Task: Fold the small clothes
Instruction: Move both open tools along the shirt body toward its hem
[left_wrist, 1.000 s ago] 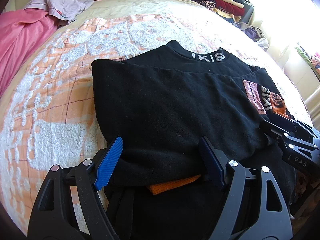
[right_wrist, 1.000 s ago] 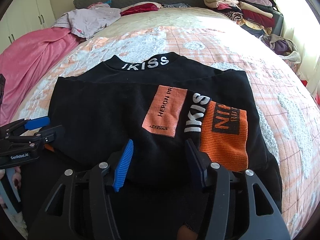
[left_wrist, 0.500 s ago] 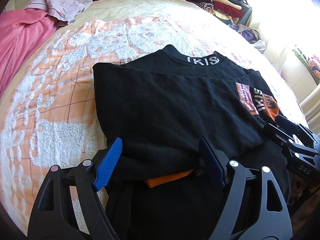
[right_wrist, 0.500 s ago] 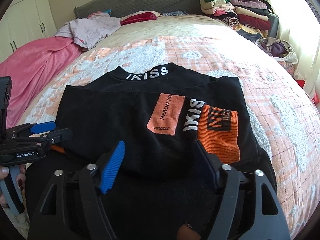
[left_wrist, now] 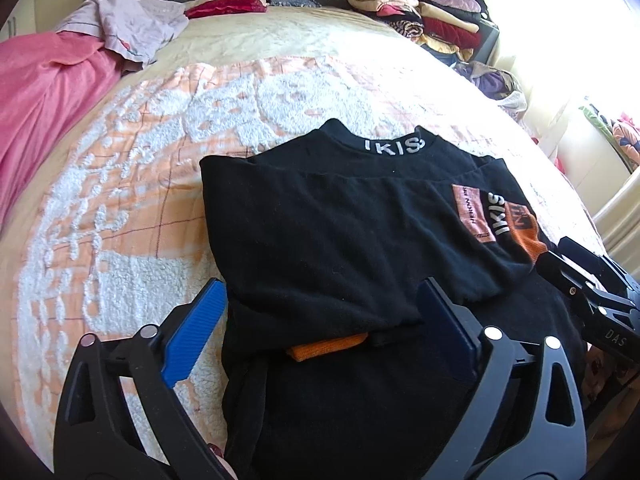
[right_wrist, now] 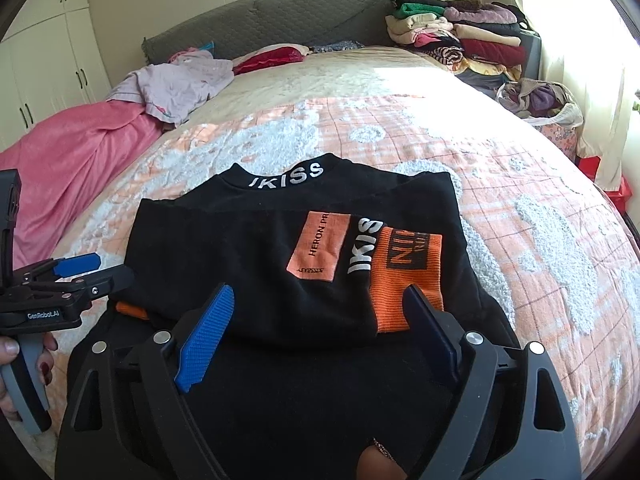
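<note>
A black sweatshirt with white "IKISS" on the collar lies partly folded on the bed, its sleeves laid over the body. An orange cuff and a peach patch show at its right. My left gripper is open, just above the garment's near fold, with nothing between its blue pads. My right gripper is open too, hovering over the near edge beside the orange cuff. Each gripper shows in the other's view: the right one and the left one. An orange cuff peeks from under the fold.
The bed has an orange-and-white fleece blanket. A pink blanket and a lilac garment lie at the far left. A stack of folded clothes stands at the far right by the grey headboard.
Both grippers have pulled back and lifted away from the sweatshirt's near fold, and the right one opened wider. The garment stays as laid.
</note>
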`<move>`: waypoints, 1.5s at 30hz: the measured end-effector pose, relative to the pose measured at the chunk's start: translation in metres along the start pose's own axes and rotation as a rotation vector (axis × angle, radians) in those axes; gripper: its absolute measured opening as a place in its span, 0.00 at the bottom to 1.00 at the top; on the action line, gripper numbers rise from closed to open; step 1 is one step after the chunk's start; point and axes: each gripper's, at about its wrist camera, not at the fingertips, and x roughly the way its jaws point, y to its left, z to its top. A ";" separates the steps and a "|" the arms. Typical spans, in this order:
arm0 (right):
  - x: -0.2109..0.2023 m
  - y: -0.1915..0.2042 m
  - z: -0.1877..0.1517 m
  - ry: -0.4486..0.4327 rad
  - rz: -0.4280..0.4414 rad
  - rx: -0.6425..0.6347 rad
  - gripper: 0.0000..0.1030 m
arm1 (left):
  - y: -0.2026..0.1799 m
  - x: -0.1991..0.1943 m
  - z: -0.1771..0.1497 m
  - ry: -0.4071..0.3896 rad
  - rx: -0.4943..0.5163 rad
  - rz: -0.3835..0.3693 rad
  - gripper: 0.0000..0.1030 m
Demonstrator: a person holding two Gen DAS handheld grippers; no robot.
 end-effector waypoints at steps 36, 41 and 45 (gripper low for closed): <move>-0.100 -0.032 -0.023 -0.149 -0.038 0.099 0.94 | -0.020 -0.092 -0.031 -0.185 0.030 0.029 0.91; -0.109 -0.034 -0.031 -0.154 -0.038 0.090 0.94 | -0.022 -0.107 -0.044 -0.217 0.020 0.034 0.91; -0.118 -0.037 -0.039 -0.150 -0.040 0.082 0.94 | -0.017 -0.108 -0.058 -0.207 -0.006 0.035 0.91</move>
